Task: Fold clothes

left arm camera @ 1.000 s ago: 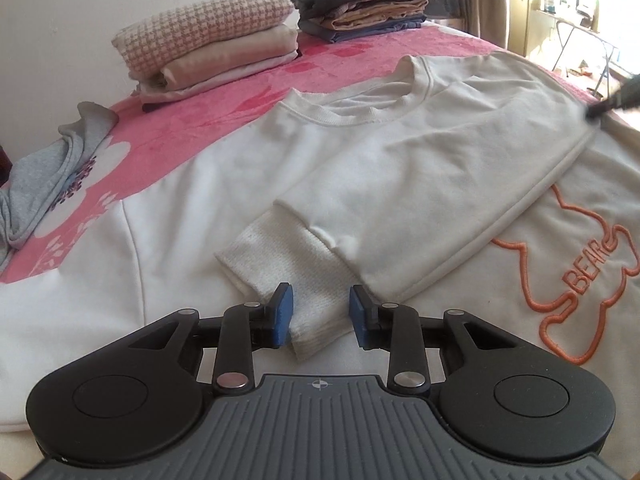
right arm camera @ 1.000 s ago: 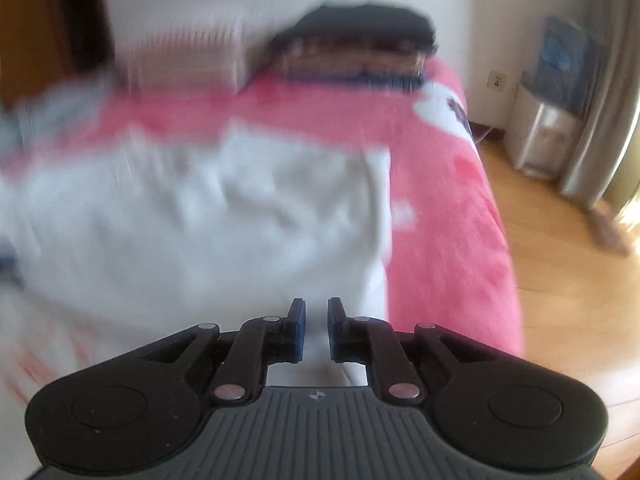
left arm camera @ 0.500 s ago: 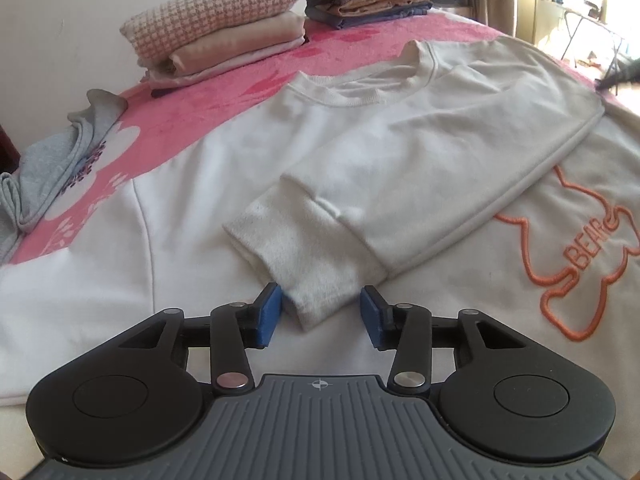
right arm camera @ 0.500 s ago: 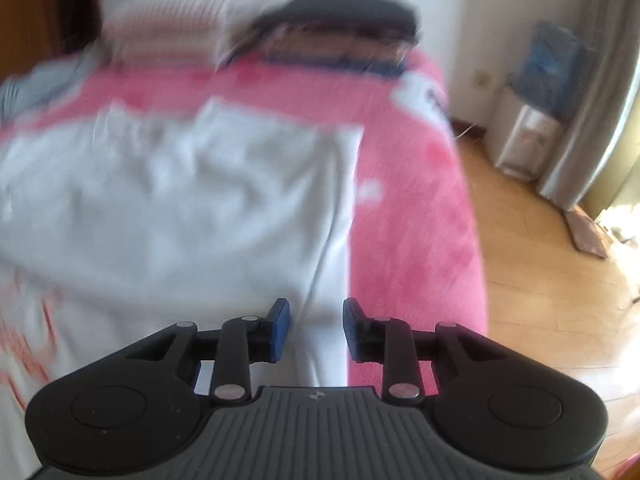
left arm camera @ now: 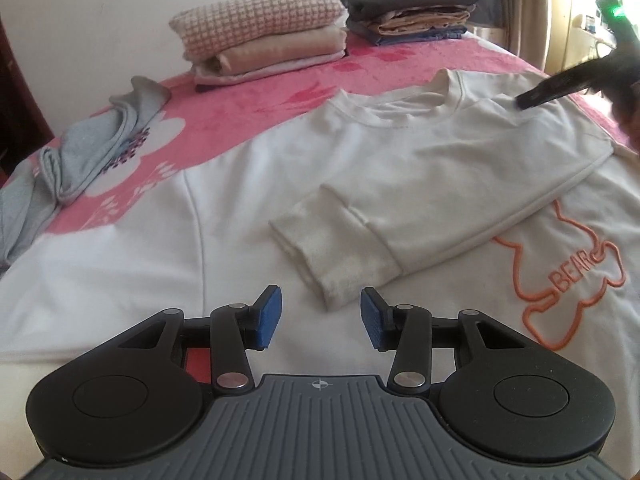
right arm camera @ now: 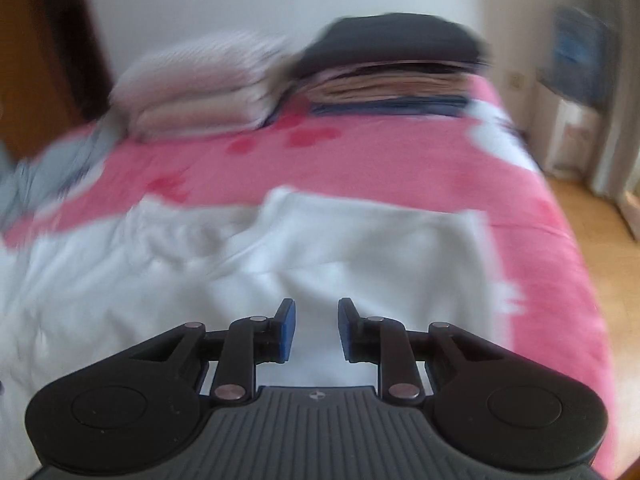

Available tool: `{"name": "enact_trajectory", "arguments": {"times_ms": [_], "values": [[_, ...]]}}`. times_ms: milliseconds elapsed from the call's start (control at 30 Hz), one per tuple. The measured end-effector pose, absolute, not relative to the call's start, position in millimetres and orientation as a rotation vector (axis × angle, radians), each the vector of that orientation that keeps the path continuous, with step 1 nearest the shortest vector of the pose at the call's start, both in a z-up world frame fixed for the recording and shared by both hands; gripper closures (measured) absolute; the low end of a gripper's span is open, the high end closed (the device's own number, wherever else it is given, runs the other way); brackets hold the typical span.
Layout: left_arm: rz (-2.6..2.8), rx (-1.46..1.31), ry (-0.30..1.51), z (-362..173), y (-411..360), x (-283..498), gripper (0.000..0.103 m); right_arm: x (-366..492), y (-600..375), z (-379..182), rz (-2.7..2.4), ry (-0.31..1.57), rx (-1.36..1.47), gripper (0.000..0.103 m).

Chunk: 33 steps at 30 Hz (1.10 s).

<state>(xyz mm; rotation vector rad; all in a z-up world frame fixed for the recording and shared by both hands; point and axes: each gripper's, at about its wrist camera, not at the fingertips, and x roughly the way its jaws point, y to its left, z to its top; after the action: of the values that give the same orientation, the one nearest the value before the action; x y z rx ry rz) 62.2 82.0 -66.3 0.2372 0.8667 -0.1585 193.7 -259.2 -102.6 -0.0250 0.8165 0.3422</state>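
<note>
White sweatshirt [left arm camera: 248, 208] lies flat on the pink bed [left arm camera: 256, 100], one sleeve [left arm camera: 420, 200] folded across its chest. The left gripper [left arm camera: 321, 316] hangs wide open and empty; the cuff [left arm camera: 340, 256] sits at twelve o'clock. The right gripper [right arm camera: 313, 330] is partly open, empty. I think the other sleeve at nine o'clock needs folding in.

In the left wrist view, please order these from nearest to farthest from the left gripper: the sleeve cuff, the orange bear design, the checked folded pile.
From the left gripper:
1. Sleeve cuff, just ahead of the open fingers.
2. Orange bear design, to the right.
3. Checked folded pile, far back by the wall.
</note>
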Motion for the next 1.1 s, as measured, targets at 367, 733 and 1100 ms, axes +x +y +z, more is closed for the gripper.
{"name": "enact_trajectory", "arguments": {"times_ms": [367, 733, 1100], "values": [[-0.037, -0.023, 0.890, -41.2, 142.6, 16.2, 0.058, 164.2, -130.9, -98.9, 0.562, 0.679, -0.182, 0.078], [0.397, -0.325, 0.716, -2.4, 264.4, -10.2, 0.052, 135.8, -80.7, -127.1, 0.784, 0.837, -0.202, 0.076], [0.754, -0.942, 0.618, -17.1, 379.6, 14.2, 0.049, 141.5, -94.5, -132.0, 0.785, 0.854, -0.084, 0.076]]}}
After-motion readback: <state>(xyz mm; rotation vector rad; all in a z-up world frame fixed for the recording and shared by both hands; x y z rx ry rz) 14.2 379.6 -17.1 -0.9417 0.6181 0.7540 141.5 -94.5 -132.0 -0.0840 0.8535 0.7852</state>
